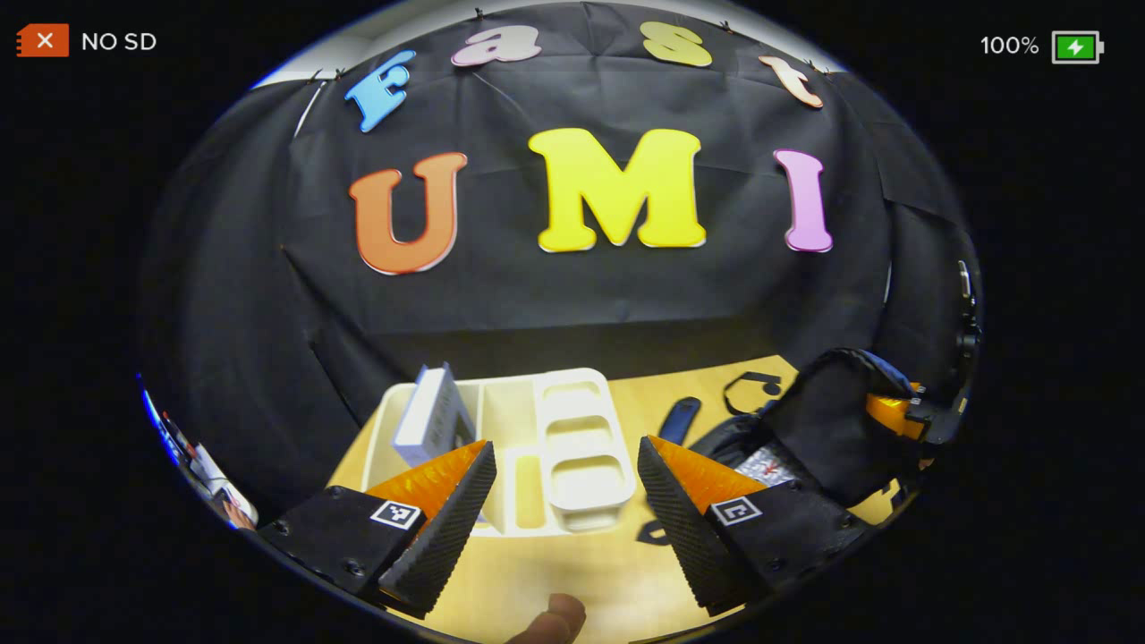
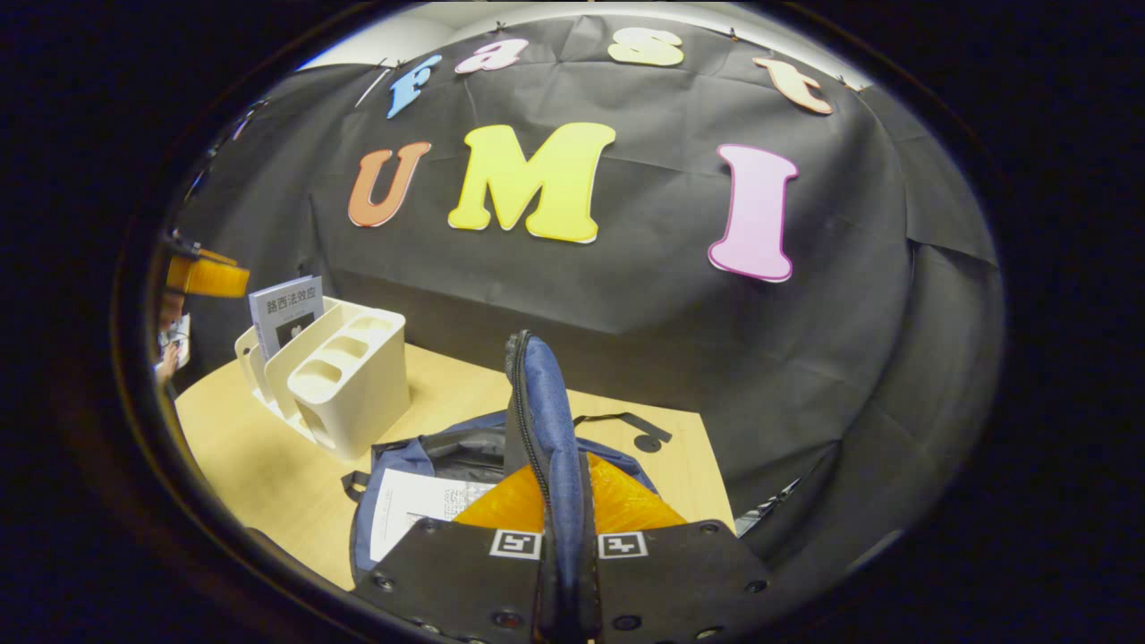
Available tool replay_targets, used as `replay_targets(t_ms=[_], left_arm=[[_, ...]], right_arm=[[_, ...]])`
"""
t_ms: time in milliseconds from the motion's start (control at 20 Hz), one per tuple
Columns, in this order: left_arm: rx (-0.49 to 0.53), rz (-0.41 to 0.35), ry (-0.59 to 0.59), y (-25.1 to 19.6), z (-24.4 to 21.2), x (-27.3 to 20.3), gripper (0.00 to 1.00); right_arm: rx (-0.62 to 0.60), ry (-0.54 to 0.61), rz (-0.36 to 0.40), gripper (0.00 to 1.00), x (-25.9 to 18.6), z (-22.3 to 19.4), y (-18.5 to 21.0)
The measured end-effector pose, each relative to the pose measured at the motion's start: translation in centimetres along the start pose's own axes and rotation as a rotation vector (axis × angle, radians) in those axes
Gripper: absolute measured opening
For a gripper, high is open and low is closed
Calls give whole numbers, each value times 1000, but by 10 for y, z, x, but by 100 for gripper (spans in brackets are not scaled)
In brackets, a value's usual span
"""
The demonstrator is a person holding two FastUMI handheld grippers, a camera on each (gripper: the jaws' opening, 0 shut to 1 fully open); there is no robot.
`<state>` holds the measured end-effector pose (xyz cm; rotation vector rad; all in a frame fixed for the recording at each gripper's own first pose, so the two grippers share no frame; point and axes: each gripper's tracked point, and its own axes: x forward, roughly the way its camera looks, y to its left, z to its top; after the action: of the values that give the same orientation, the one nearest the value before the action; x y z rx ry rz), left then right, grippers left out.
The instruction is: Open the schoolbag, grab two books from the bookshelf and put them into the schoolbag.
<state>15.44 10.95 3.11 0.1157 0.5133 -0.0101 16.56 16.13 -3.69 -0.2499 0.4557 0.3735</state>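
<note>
Schoolbag (image 2: 420,465), one, blue, lies open on the wooden table (image 2: 259,465) at 6 o'clock in the right gripper view. One book (image 2: 407,514) rests inside it, its white cover showing at 7 o'clock of the bag's mouth. Right gripper (image 2: 567,537): both fingers pressed together on the bag's upright flap (image 2: 546,420), which stands between them. Bookshelf (image 2: 344,380), one, cream, with several slots, sits at 9 o'clock of the bag, apart from it. One book (image 2: 284,313) stands upright in its rear slot. Left gripper (image 1: 564,487): fingers spread wide, nothing between them, held above the table just short of the bookshelf (image 1: 572,447). In the left gripper view, the standing book (image 1: 429,416) lies at 10 o'clock of the gap and the schoolbag (image 1: 814,429) at 3 o'clock. One fingertip (image 1: 556,617) of the person shows at 6 o'clock.
</note>
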Motion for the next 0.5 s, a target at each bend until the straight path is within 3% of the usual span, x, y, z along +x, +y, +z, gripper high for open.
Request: replay_targets(t_ms=[350, 500], left_arm=[[37, 130, 80, 94, 6, 77, 98], [-32, 116, 199, 109, -21, 117, 98]], right_arm=[[-8, -26, 9, 8, -8, -4, 15], [13, -20, 12, 8, -7, -7, 16]])
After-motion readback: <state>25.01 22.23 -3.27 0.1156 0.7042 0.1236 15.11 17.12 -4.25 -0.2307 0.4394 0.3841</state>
